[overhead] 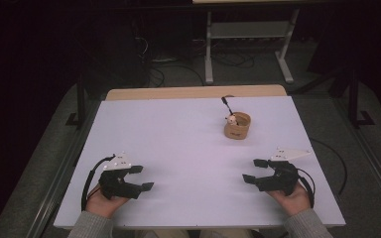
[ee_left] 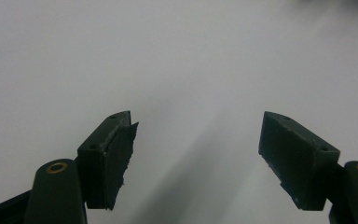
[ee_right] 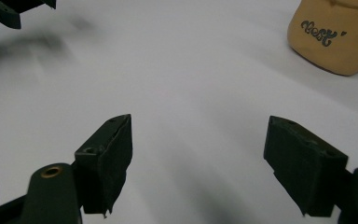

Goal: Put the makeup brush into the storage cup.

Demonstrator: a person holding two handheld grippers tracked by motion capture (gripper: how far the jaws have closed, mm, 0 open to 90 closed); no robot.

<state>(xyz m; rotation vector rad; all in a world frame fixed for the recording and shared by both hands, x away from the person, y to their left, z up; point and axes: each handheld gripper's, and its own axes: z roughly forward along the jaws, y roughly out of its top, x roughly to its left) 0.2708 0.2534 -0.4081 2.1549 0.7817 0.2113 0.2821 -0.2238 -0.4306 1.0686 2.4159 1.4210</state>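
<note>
both tools at rest near the front edge of the white tabletop (overhead: 178, 144), well apart from each other. left tool (overhead: 144, 177): jaws spread wide, nothing between them, bare tabletop ahead in the left gripper view. right tool (overhead: 252, 170): jaws likewise wide and empty, pads (ee_right: 107, 163) clear of any object. tan cup (overhead: 237, 126) upright toward the far right of the tabletop, well apart from both tools, holding a small pale object (overhead: 232, 119) and a dark stick-like piece (overhead: 226, 104) that leans out over the rim; lettering on the cup wall legible in the right gripper view (ee_right: 335, 35). step in hand, as judged: start or rest posture, no reach yet begun. next move, as judged: forward reach by the right tool, nearer to the cup, with jaws kept wide enough to span the cup wall or narrowed to pinch the stick, and approach kept gentle to avoid tipping the cup.
</note>
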